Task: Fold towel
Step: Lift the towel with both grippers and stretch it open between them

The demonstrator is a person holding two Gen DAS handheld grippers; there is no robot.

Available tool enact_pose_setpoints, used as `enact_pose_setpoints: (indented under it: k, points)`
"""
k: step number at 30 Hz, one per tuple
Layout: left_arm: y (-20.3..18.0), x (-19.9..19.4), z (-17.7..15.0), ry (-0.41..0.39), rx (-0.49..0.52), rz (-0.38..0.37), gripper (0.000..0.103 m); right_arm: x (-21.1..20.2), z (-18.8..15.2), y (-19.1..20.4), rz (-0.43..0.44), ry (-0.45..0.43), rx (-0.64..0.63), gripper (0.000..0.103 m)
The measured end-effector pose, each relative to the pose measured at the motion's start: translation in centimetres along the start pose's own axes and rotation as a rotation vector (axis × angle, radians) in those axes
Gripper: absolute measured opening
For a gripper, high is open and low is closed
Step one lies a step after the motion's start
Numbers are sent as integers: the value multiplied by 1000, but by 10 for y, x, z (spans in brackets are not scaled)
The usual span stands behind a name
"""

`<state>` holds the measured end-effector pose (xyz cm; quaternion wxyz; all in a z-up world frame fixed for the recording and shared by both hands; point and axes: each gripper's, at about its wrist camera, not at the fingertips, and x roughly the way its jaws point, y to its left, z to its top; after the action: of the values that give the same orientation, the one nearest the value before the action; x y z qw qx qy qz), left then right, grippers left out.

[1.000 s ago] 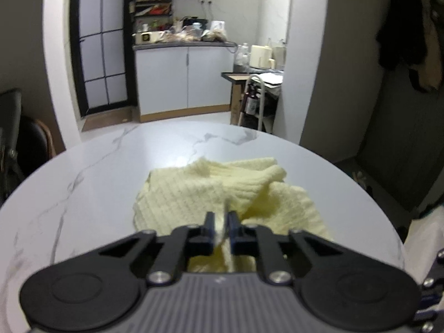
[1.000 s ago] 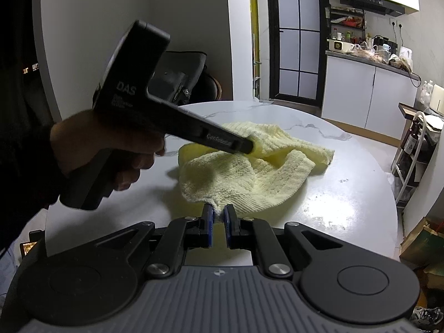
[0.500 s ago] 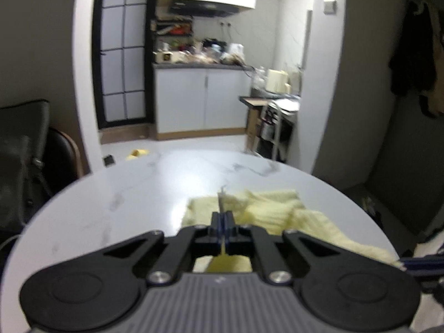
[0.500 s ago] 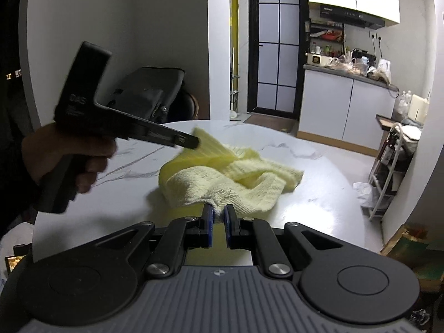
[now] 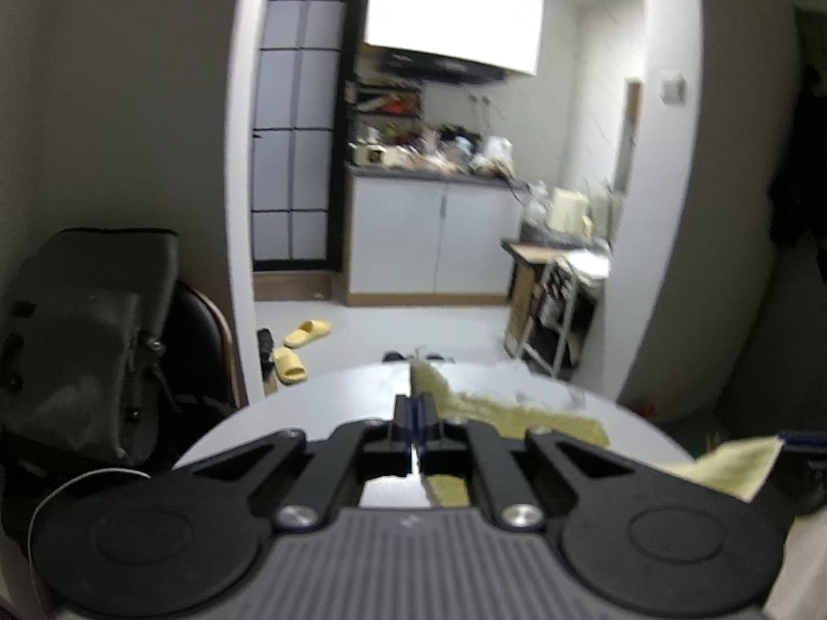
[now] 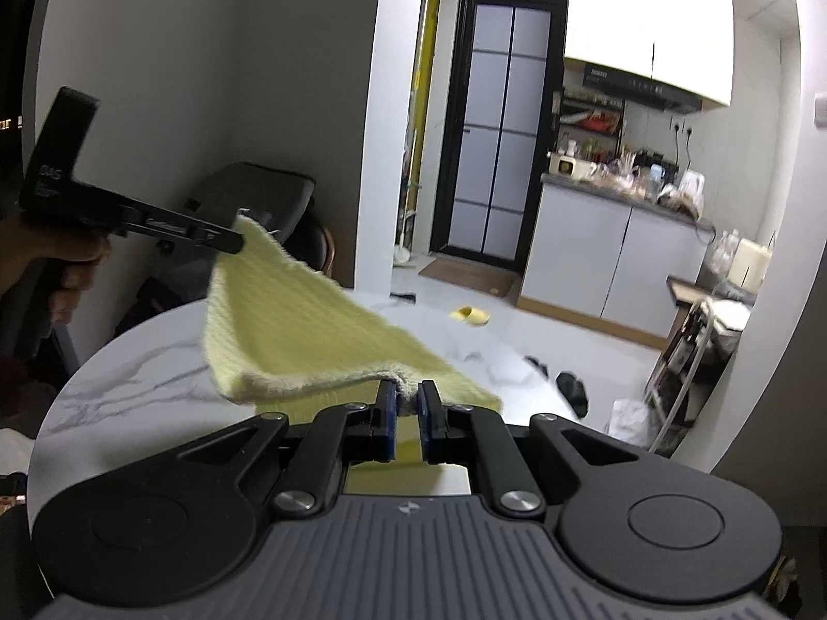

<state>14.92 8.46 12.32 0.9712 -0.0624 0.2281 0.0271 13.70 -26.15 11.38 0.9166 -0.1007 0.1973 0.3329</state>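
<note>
The pale yellow knitted towel (image 6: 310, 330) hangs in the air above the round white marble table (image 6: 129, 377), stretched between both grippers. My right gripper (image 6: 406, 395) is shut on one corner of it. My left gripper (image 5: 415, 405) is shut on another corner; in the right wrist view it (image 6: 235, 237) holds that corner up high at the left. In the left wrist view the towel (image 5: 517, 413) runs right toward the right gripper at the frame edge (image 5: 801, 444).
A dark bag on a chair (image 5: 93, 336) stands left of the table. Yellow slippers (image 5: 300, 346) lie on the floor beyond. White kitchen cabinets (image 5: 434, 243) and a small cart (image 5: 558, 289) stand at the back.
Both grippers have lifted and pulled apart, raising the crumpled towel off the table and spreading it out between them.
</note>
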Motion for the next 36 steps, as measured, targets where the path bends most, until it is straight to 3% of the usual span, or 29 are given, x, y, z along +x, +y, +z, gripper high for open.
enact_pose_setpoints:
  k: [10, 18, 27, 36]
  points:
    - [4, -22, 16, -65, -68, -22, 2, -1, 24, -3, -26, -44, -18, 7]
    - [12, -46, 37, -119, -60, -6, 2, -14, 45, 5, -43, -91, -61, 6]
    - [7, -68, 66, -162, -24, -5, 2, -34, 77, 2, -71, -146, -103, 6]
    - [17, -85, 106, -124, 59, -5, 2, -50, 101, 2, -73, -176, -119, 6]
